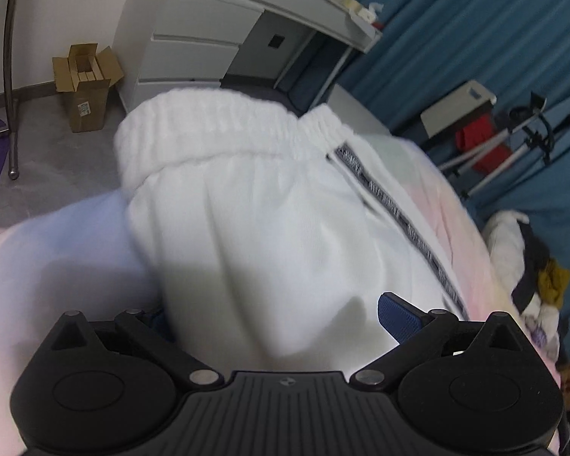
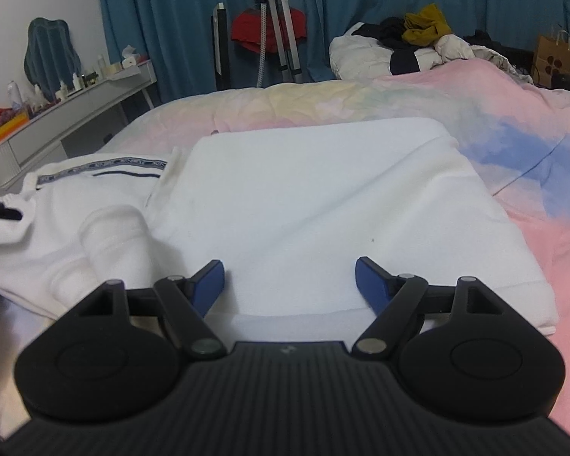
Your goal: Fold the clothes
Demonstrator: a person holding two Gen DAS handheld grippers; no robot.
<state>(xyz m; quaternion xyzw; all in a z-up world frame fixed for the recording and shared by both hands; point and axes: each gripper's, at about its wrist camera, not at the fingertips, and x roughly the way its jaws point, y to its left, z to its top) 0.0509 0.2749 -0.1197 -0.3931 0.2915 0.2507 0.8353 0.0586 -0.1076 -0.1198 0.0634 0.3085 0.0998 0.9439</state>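
Right gripper [image 2: 288, 279] hovers with fingers spread wide, nothing between them, above the folded part of the white trousers [image 2: 323, 205] near the bed's [image 2: 551, 250] front edge. Left gripper [image 1: 277, 315] has fabric bunched between its pads; whether clamped, cannot tell. Waistband [image 1: 224, 129] is raised.

white trousers [image 1: 269, 205] filling left gripper [image 1: 273, 315] front, bedspread [image 2: 532, 174] open rightward
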